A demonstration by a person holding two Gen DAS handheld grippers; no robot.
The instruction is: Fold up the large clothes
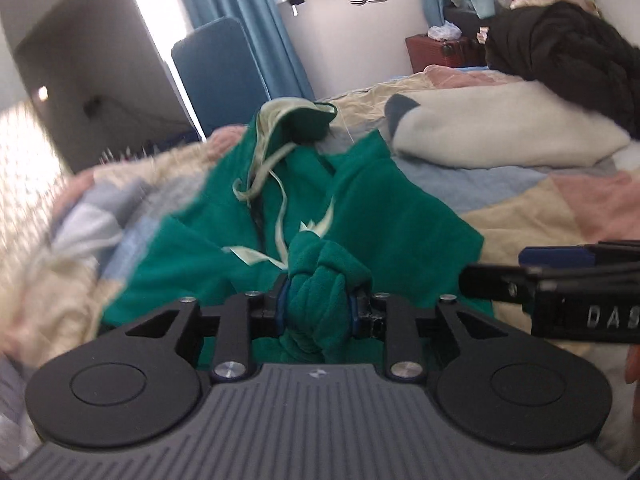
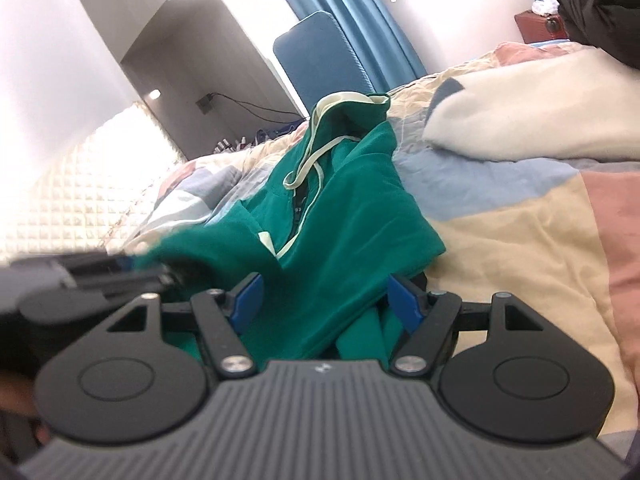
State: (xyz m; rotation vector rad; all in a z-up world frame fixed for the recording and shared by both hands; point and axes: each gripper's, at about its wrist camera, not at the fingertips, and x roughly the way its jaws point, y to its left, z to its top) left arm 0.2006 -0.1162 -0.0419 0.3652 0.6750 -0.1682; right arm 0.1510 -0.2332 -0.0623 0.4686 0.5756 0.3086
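Note:
A green fleece jacket (image 1: 224, 236) with cream trim and a zip lies crumpled on the patchwork bed; it also shows in the right wrist view (image 2: 352, 216). My left gripper (image 1: 318, 308) is shut on a thick bunch of the jacket's near edge. My right gripper (image 2: 326, 300) is open, its blue pads (image 2: 406, 300) standing wide on either side of a green fold that lies between them. The right gripper shows at the right edge of the left wrist view (image 1: 560, 280); the left one shows blurred at the left of the right wrist view (image 2: 100, 276).
The patchwork quilt (image 2: 520, 240) covers the bed. A white blanket (image 1: 500, 128) and a dark heap of clothing (image 1: 560, 52) lie at the far right. A blue chair (image 1: 220, 72) and a grey cabinet (image 1: 92, 92) stand beyond the bed's far edge.

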